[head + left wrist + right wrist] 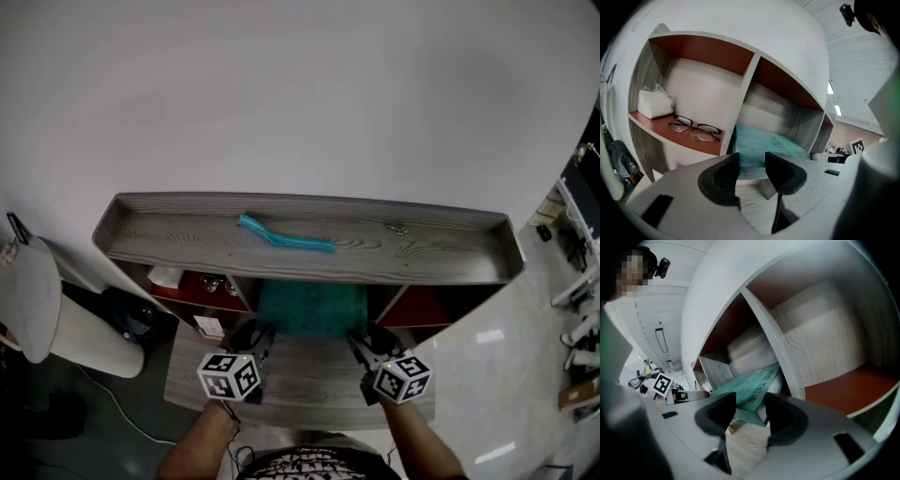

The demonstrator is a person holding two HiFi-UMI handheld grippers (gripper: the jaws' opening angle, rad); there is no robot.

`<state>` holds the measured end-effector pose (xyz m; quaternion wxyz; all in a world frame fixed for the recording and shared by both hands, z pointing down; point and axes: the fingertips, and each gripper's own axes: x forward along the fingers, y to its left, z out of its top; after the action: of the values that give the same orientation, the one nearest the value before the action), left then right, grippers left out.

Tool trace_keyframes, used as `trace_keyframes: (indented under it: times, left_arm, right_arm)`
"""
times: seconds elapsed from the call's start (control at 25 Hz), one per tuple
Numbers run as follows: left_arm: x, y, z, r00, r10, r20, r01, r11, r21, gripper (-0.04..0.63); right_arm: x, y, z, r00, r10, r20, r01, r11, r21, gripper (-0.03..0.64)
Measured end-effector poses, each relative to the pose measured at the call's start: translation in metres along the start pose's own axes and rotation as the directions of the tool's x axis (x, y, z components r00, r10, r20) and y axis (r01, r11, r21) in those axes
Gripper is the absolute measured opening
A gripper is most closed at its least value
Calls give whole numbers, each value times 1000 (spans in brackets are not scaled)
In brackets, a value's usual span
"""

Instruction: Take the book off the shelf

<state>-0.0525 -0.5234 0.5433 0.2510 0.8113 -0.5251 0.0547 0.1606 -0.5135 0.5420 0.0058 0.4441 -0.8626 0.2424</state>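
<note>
A teal book lies flat in the middle compartment of the wooden shelf, its front edge sticking out over the lower board. My left gripper is at the book's front left corner and my right gripper at its front right corner. In the left gripper view the book and its white page edge show in the gap of the left gripper; the pads do not visibly press on it. In the right gripper view the book's corner sits just beyond the right gripper, with bare wood showing beside it.
Black-rimmed glasses and a white tissue pack lie in the left compartment. The right compartment has a red-brown floor. A teal strip and a small metal piece rest on the shelf top. A white rounded object stands at the left.
</note>
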Motion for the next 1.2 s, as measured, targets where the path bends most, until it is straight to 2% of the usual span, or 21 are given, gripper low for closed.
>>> trace_keyframes:
  times: [0.6,0.8,1.2]
  left_arm:
    - [-101,-25,-55,997,-62,47,59,996,62,173]
    - [-123,-31,-91,997,-77,22,75,995,62,173]
    - [-127,-22,-165,996,-80,-41,82,995,57,173]
  right_arm:
    - [-80,65,-55,999,-20,35,21,999,-44,192]
    - [-105,76,-87,999,-41,17,41,998,-47,192]
    - [-121,65,-155,995,-94,-32,93,995,-20,192]
